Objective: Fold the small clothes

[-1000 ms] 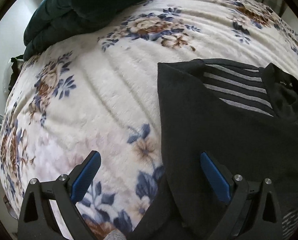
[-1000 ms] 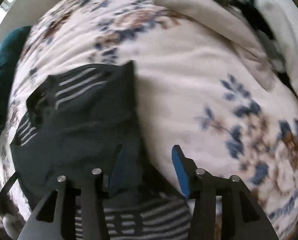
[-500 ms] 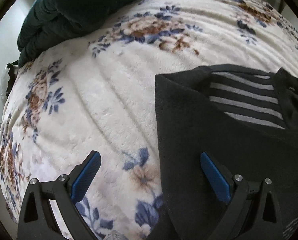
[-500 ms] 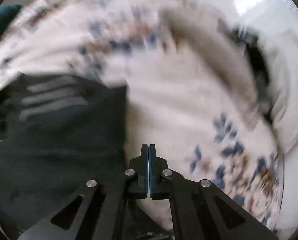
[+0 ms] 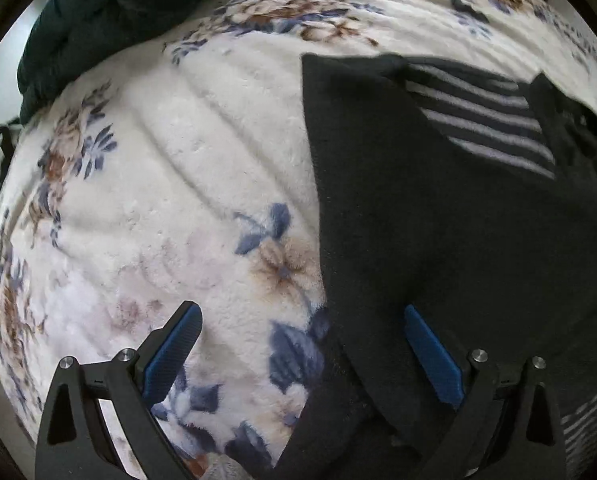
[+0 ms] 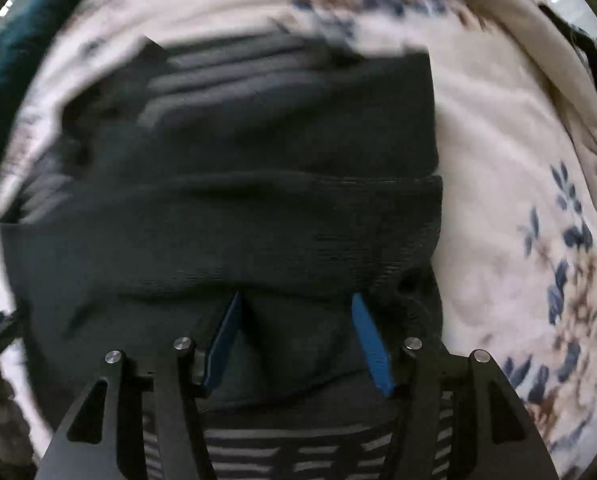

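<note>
Right wrist view: right gripper [image 6: 296, 338], jaws opening over the dark garment [image 6: 238, 220], should pinch one folded edge cleanly.

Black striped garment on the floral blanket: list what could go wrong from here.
1. The right gripper is opening right over a raised ridge of the black striped garment; closing there may pinch several layers and spoil the fold.
2. The left gripper straddles the garment's edge above the plush floral blanket; a deep grab could catch blanket too.
</note>
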A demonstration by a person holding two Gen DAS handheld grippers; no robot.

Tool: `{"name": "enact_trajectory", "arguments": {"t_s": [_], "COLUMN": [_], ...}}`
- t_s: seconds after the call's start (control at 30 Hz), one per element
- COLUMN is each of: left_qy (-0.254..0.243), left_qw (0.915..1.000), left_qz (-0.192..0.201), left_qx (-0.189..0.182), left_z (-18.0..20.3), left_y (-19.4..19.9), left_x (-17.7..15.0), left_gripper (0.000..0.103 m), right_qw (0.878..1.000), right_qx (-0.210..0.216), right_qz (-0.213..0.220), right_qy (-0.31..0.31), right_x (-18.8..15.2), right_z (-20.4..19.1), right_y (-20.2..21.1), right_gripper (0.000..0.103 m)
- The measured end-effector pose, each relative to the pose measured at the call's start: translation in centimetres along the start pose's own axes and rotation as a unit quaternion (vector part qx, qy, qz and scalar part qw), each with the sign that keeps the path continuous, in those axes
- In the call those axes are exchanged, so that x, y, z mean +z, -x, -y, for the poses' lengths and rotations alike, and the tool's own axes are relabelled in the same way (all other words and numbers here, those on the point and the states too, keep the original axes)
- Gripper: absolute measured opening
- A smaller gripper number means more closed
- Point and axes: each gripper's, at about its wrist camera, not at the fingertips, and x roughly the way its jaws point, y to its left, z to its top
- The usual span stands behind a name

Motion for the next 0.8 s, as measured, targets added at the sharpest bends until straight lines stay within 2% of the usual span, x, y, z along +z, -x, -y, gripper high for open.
{"name": "enact_trajectory", "arguments": {"t_s": [0.03,0.07,0.1,0.13,0.17,0.23,0.3,0.5,0.57,0.7,0.73,0.8], "left_qy": [0.002,0.004,0.006,0.007,0.008,0.011,0.018,0.014,0.003,-0.035,-0.039,-0.045], "left_qw": [1.0,0.9998,0.9996,0.9995,0.9993,0.9988,0.9981,0.9963,0.996,0.9956,0.9958,0.9962], "left_qz": [0.006,0.017,0.026,0.031,0.035,0.047,0.058,0.079,0.084,0.079,0.072,0.028], "left_qx": [0.002,0.007,0.01,0.008,0.008,0.003,-0.009,-0.028,-0.032,-0.038,-0.041,-0.07], "left_z": [-0.1,-0.2,-0.2,-0.2,-0.2,-0.1,0.3,2.7,4.2,9.4,10.4,13.8], "left_y": [0.5,1.4,2.4,3.3,3.9,6.0,8.6,15.2,17.0,20.0,20.2,19.9], "left_x": [0.1,0.2,0.1,0.0,0.0,-0.4,-0.9,-3.4,-5.1,-11.0,-12.1,-15.9], "left_gripper": [0.103,0.103,0.103,0.103,0.103,0.103,0.103,0.103,0.103,0.103,0.103,0.103], "right_qw": [1.0,1.0,0.999,0.998,0.997,0.995,0.995,0.997,0.997,0.996,0.996,0.996], "right_qx": [-0.006,-0.03,-0.044,-0.054,-0.069,-0.086,-0.084,-0.021,0.002,0.061,0.069,0.08], "right_qz": [-0.001,0.003,0.01,0.018,0.03,0.041,0.046,0.069,0.077,0.066,0.059,0.038], "right_qy": [-0.004,-0.004,-0.001,0.005,0.01,0.018,0.026,0.02,0.019,0.002,-0.001,-0.004], "right_x": [0.0,0.1,0.1,-0.1,-0.4,-1.3,-2.5,-6.0,-6.2,-8.3,-8.8,-9.8], "right_z": [-0.1,-0.5,-0.9,-1.3,-1.8,-2.4,-2.7,-3.0,-2.5,2.0,3.2,6.4], "right_y": [0.1,0.7,1.3,2.0,3.0,4.7,6.4,13.4,15.3,18.2,18.5,19.1], "right_gripper": [0.061,0.071,0.09,0.101,0.103,0.103,0.103,0.103,0.103,0.103,0.103,0.103]}}
